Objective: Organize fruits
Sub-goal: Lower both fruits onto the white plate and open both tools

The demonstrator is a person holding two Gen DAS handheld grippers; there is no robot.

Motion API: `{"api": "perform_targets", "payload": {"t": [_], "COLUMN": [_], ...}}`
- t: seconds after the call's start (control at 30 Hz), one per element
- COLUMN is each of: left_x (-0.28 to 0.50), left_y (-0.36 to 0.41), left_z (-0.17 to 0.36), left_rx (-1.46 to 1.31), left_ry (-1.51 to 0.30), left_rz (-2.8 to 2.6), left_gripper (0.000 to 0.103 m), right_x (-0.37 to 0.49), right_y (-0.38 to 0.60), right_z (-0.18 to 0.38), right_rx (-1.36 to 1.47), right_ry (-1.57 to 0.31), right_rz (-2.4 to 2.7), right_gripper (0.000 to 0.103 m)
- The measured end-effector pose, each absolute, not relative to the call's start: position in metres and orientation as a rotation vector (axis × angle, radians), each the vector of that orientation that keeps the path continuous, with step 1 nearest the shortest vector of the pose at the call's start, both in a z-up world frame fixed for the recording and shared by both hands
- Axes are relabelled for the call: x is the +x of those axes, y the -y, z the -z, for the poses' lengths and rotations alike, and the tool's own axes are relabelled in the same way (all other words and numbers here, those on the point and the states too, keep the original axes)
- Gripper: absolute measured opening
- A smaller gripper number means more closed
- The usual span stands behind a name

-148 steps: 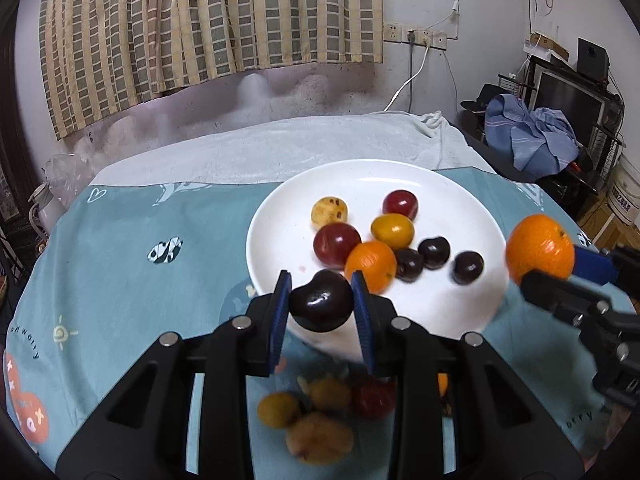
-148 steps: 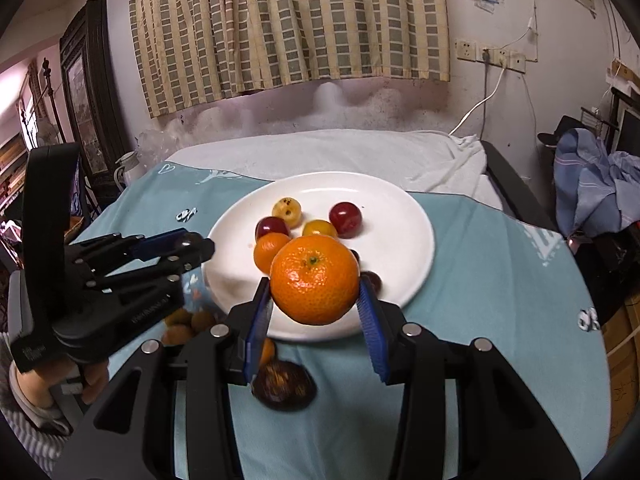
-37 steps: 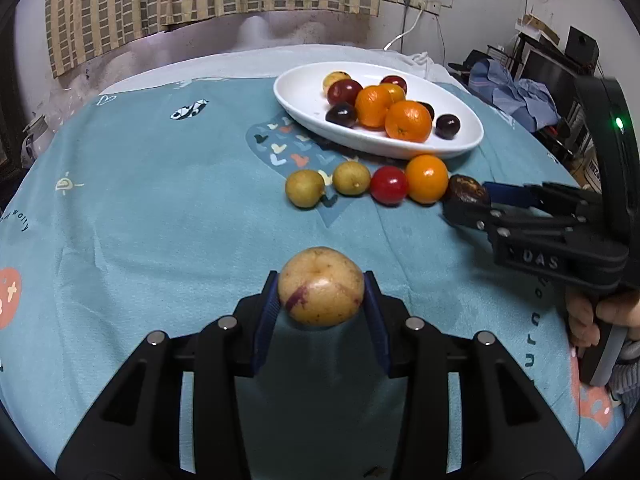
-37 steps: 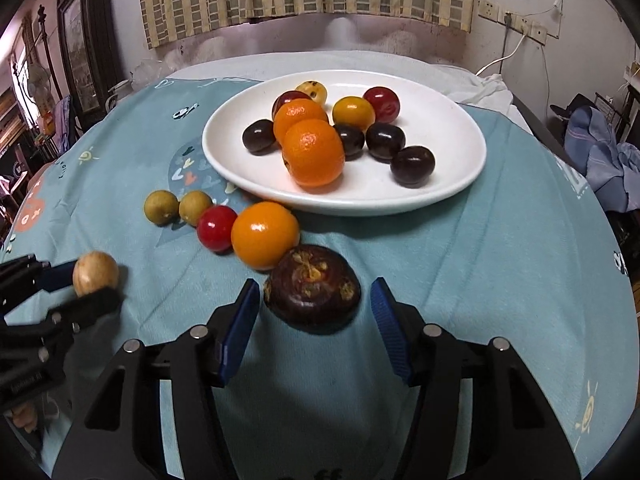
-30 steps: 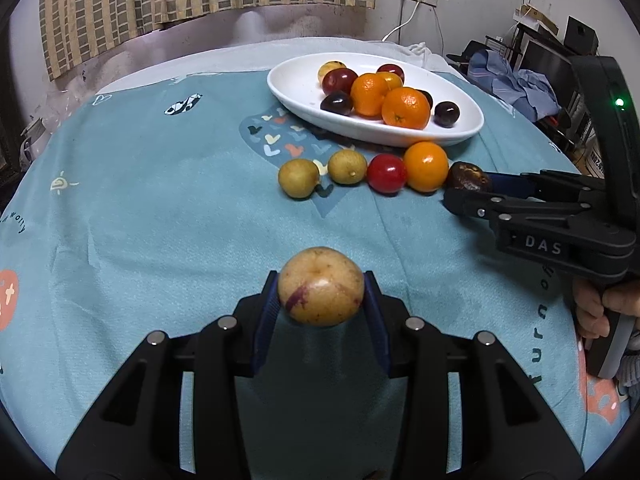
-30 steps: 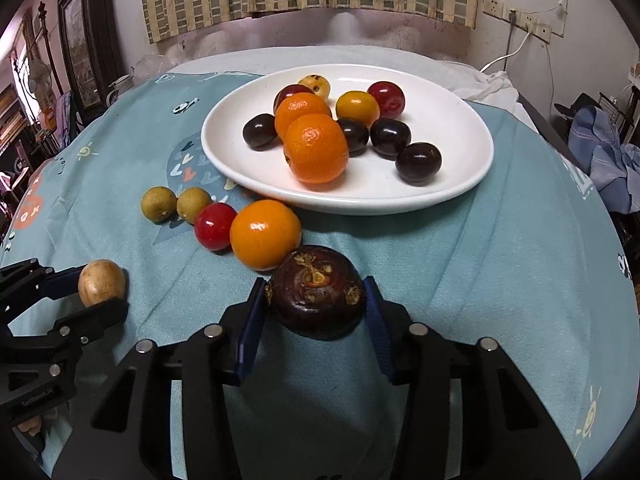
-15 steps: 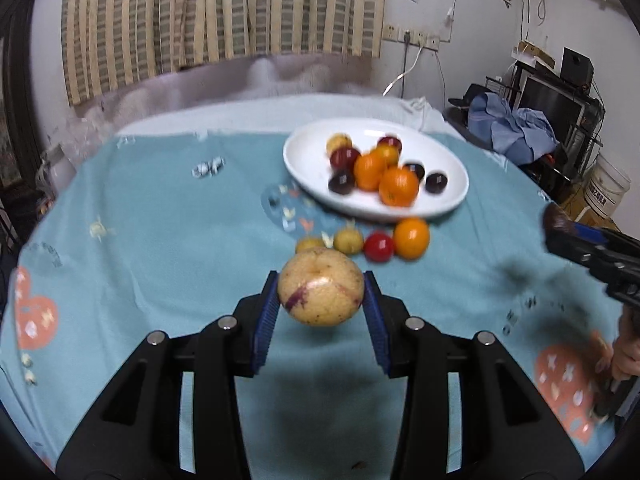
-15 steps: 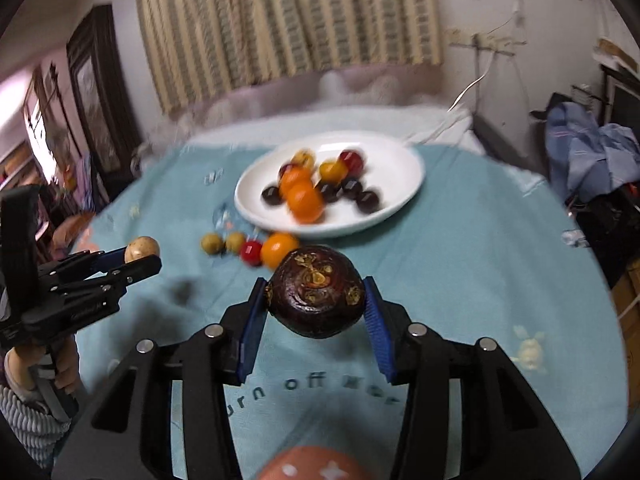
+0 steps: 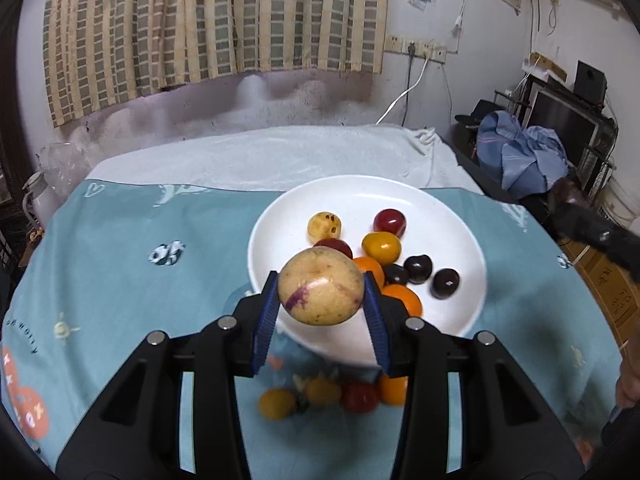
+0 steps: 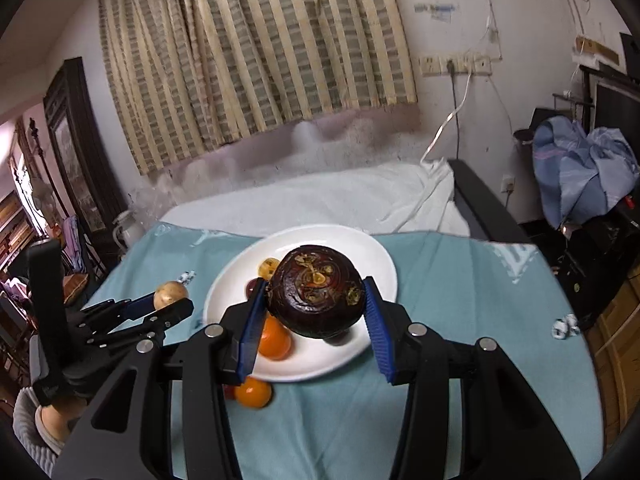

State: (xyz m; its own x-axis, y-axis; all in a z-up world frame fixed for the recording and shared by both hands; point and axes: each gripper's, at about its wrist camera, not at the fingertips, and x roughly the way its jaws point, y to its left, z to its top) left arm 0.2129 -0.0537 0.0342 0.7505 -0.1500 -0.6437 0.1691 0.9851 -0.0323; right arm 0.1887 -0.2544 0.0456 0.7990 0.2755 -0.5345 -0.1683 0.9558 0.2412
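White plate: the plate (image 9: 460,224) sits on your teal-clothed desk (image 9: 120,248) and already carries about nine fruits, from 11 to 4 o'clock across its face.
Left gripper: your left gripper (image 9: 322,312) is clamped on a yellowish fruit with purple streaks (image 9: 320,292), held in the air over the plate's 7 o'clock rim.
Right gripper: your right gripper (image 10: 316,316) is closed around a dark purple round fruit (image 10: 316,292), above the plate's near half.
Left to do: four small fruits (image 9: 332,394) lie on the cloth, just off the rim at 6 o'clock.
Progress: well past halfway, I judge; you have two fruits to set down and four to collect.
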Motion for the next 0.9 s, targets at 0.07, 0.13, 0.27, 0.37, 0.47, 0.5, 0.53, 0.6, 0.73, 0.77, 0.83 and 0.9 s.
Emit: {"api": "perform_targets", "payload": {"t": [0.07,0.13,0.27,0.37,0.47,0.5,0.53,0.6,0.73,0.77,0.83,0.9], "left_x": [0.226,0.241,0.261,0.269,0.273,0.273,0.272,0.269,0.252,0.247,0.231,0.211], "left_y": [0.054,0.054,0.050,0.047,0.045,0.044,0.043,0.039,0.030,0.028,0.021,0.014], "left_z": [-0.025,-0.015,0.001,0.012,0.020,0.021,0.020,0.014,-0.010,-0.013,-0.022,-0.025], "left_rx": [0.025,0.019,0.004,-0.014,-0.019,-0.016,-0.016,-0.030,-0.028,-0.025,-0.014,0.005], "left_ry": [-0.714,-0.733,-0.758,-0.777,-0.791,-0.789,-0.784,-0.773,-0.726,-0.719,-0.707,-0.698], "left_rz": [0.169,0.160,0.153,0.150,0.153,0.147,0.146,0.148,0.118,0.109,0.086,0.051], "left_gripper": [0.042,0.042,0.042,0.043,0.050,0.051,0.051,0.051,0.052,0.053,0.057,0.062], "right_x": [0.207,0.227,0.258,0.270,0.273,0.271,0.268,0.260,0.229,0.220,0.196,0.181], "right_y": [0.252,0.249,0.246,0.248,0.250,0.251,0.252,0.254,0.247,0.244,0.233,0.226], "right_z": [-0.033,-0.017,0.008,0.021,0.024,0.020,0.015,0.001,-0.037,-0.045,-0.055,-0.055], "right_rx": [0.190,0.190,0.196,0.246,0.274,0.270,0.265,0.274,0.270,0.254,0.215,0.188], "right_ry": [-0.630,-0.670,-0.728,-0.745,-0.730,-0.706,-0.689,-0.652,-0.575,-0.558,-0.541,-0.552], "right_rz": [-0.228,-0.211,-0.202,-0.217,-0.227,-0.226,-0.227,-0.227,-0.293,-0.305,-0.328,-0.335], "right_gripper": [0.047,0.047,0.047,0.048,0.069,0.069,0.069,0.069,0.069,0.069,0.069,0.069]}}
